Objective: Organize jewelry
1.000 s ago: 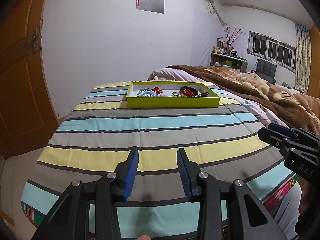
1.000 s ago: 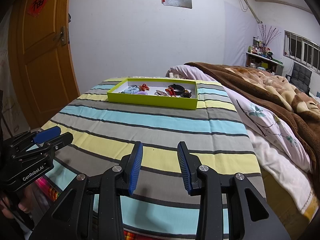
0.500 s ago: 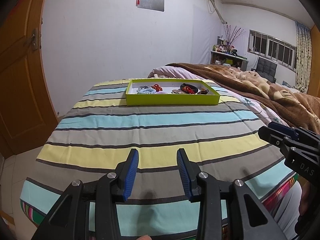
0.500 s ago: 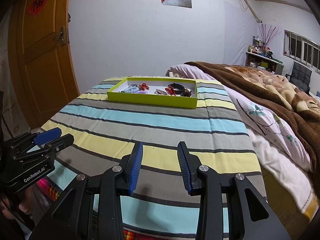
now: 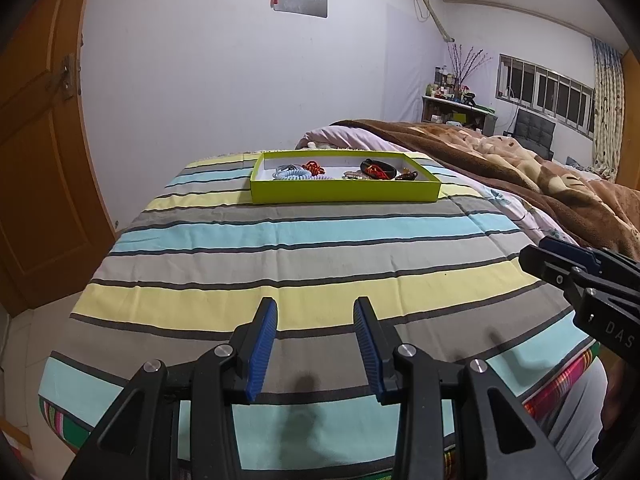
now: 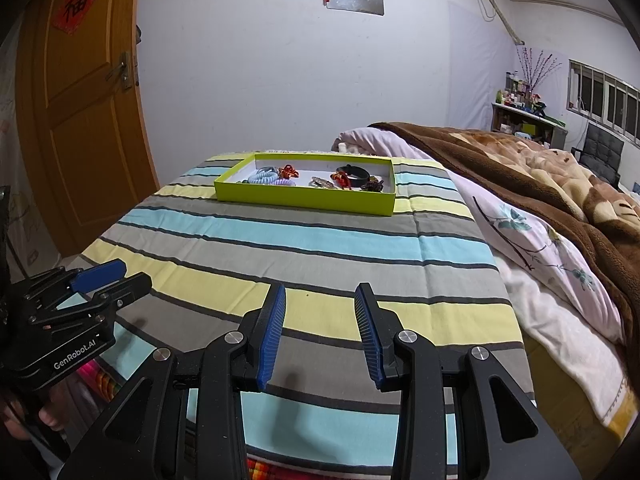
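hovering with jaws spread, left gripper (image 5: 315,312) and right gripper (image 6: 320,298) face the far green tray (image 6: 304,200).

Striped sheet (image 5: 304,248), brown blanket (image 6: 520,168), wood door (image 6: 80,112).

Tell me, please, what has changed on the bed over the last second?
Very little. In the left wrist view the green tray has slid slightly upward in frame, so the left gripper seems to have tipped down or drawn back a touch. Nothing was taken hold of or let go. Both the left and the right gripper remain open and empty; the jewelry lies undisturbed.
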Motion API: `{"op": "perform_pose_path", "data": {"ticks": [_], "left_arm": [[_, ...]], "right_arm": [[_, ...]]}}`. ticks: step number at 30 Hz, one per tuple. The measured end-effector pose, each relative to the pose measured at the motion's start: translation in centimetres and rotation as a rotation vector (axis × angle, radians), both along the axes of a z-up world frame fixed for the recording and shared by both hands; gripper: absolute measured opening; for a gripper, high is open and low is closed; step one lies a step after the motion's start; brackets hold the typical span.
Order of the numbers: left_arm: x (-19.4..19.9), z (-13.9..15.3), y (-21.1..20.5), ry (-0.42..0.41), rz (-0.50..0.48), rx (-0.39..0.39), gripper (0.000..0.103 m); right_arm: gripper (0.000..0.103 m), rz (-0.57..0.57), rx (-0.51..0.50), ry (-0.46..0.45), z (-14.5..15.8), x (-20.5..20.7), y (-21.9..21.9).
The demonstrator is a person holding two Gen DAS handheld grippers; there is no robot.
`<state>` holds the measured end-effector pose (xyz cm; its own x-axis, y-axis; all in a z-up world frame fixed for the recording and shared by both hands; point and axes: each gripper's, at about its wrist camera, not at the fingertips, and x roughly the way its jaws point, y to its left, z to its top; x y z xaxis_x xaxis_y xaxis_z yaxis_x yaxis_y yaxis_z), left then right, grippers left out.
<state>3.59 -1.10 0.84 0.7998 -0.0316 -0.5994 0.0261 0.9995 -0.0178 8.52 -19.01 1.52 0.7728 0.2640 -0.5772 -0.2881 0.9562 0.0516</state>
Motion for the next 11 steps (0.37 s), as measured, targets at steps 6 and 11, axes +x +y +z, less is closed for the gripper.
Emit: {"op": "perform_pose_path", "data": {"ticks": [6, 11], "left_arm": [[-0.16, 0.02, -0.01, -0.005, 0.006, -0.005, 0.039], [-0.2, 0.06, 0.02, -0.006, 0.004, -0.012, 0.039]], "right_arm": [[0.037, 0.0, -0.001, -0.001, 0.01, -0.01, 0.01], [0.037, -0.001, -0.001, -0.002, -0.02, 0.0, -0.03]]}}
